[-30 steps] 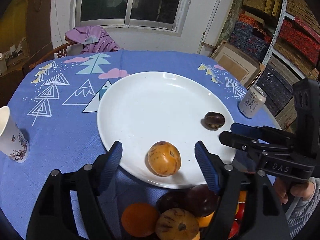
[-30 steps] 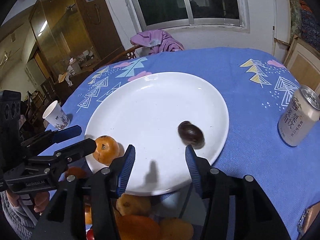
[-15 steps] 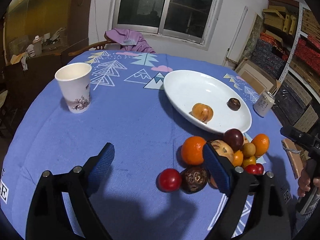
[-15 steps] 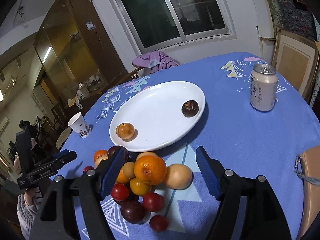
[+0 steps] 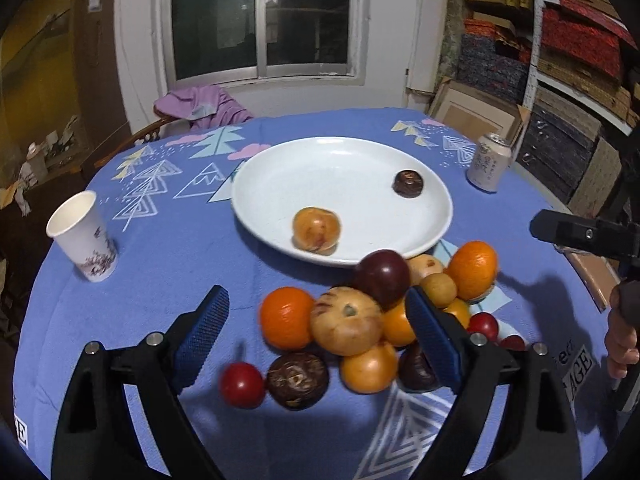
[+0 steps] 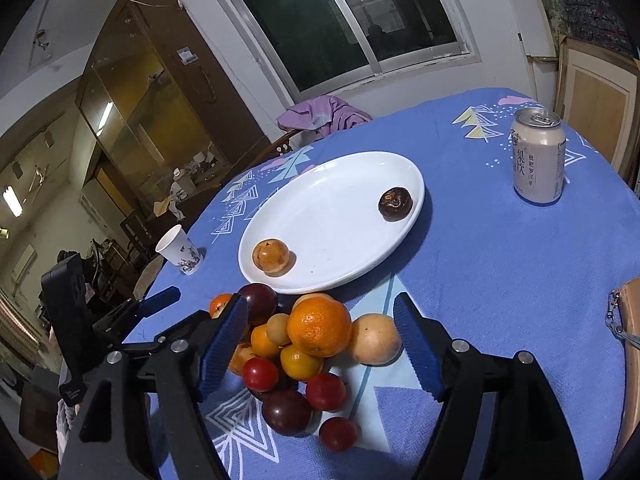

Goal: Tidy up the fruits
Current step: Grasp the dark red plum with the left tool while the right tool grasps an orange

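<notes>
Both grippers stand open and empty above the fruit pile (image 6: 304, 352). The left gripper (image 5: 316, 336) frames the pile's left part; the right gripper (image 6: 320, 344) frames its middle. No pad touches fruit. The pile lies on the cloth (image 6: 500, 280), just before the plate (image 6: 332, 200). The plate holds one orange fruit (image 6: 271, 257) near-left and one dark fruit (image 6: 395, 204) far-right. The fruits are round, with no long axis.
</notes>
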### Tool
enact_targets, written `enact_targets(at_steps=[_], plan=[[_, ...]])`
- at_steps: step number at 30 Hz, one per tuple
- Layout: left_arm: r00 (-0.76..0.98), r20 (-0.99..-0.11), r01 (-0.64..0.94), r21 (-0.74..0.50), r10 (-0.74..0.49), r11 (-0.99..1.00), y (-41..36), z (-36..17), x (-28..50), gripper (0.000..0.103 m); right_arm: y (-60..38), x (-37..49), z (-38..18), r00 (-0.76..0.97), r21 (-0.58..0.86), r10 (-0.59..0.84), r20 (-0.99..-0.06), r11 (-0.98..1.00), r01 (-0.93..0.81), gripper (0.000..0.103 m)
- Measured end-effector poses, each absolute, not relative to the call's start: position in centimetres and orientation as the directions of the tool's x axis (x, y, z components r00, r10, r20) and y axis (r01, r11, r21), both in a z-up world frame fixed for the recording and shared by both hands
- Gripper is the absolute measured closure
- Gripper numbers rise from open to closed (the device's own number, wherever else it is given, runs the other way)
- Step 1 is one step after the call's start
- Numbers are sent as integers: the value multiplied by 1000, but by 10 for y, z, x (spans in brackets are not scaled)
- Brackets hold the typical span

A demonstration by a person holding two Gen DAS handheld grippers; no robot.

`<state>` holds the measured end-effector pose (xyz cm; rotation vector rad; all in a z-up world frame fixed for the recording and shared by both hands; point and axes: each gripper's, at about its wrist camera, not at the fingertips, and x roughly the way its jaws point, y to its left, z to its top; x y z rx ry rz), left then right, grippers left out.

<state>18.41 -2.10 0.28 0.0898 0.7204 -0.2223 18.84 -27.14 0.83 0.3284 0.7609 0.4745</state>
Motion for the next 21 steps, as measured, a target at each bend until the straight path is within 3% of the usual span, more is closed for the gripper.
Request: enact_targets(at_steps=[4,11,14,19,21], plan=[[732,-664,274,78,-155,958,-52,-1,186,15,-272,188,9,618,463,536,-575,836,-295,27],[699,-680,299,-1,-220,954,-62,-10,204,16,-272,187,9,616,466,535,-578,836,-289,27],[680,-689,315,-36,-252,948,-63,-14,210,27,-274,189,9,612,478,538,-580,833,-279,27],[662,-691,323,-87,-291,942,-60,-18,217,32,-275,189,8,611,484,536,-582,833,-270,27],[652,-690,335,-112,-316,936,-58,-18,218,39,-275,188,7,609,482,536,-584,833,-271,27]])
